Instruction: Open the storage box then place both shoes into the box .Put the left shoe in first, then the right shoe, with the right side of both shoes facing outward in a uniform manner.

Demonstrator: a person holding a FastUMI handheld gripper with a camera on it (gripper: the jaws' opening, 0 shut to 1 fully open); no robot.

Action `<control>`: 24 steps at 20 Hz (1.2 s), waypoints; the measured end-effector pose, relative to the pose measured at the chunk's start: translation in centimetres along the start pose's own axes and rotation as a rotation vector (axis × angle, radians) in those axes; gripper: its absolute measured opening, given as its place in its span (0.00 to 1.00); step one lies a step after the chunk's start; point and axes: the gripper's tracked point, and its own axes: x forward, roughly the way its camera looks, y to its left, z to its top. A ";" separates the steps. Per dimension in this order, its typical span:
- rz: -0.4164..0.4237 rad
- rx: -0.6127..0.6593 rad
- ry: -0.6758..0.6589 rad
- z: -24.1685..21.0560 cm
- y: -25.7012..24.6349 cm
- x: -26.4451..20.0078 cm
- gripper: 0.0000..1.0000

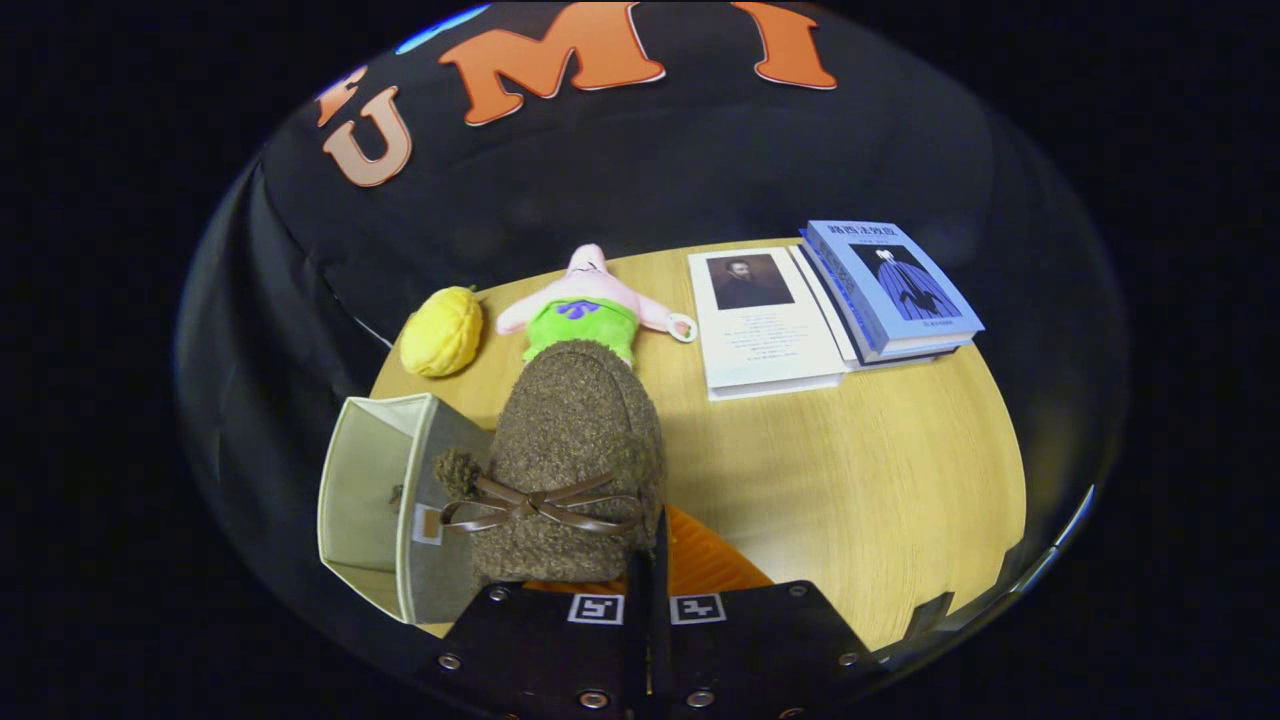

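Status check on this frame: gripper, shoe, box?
Hand-held gripper shut on fuzzy brown shoe, held above table. Storage box open, just left of shoe. Nothing blocking the box opening.

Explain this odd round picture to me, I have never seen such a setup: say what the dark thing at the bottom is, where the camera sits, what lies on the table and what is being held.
The camera rides on a hand-held two-finger gripper and looks forward along its fingers; the dark block at the bottom is the gripper itself. Its fingers are nearly together, pinching the edge of a fuzzy brown shoe with a bow, held up just ahead of them. Beside the shoe stands an open fabric box; a bit of something brown shows inside, too small to name. Everything sits on a round wooden table. Beyond the shoe lie a pink plush toy and a yellow ball, and further over some books, the blue one on top.
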 end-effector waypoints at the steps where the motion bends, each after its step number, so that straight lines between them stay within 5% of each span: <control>1: 0.016 -0.015 -0.009 0.4 1.6 -0.6 0.03; 10: 0.123 -0.096 -0.053 1.5 15.6 -3.3 0.03; 24: 0.023 -0.133 0.048 -3.0 22.8 3.7 0.03</control>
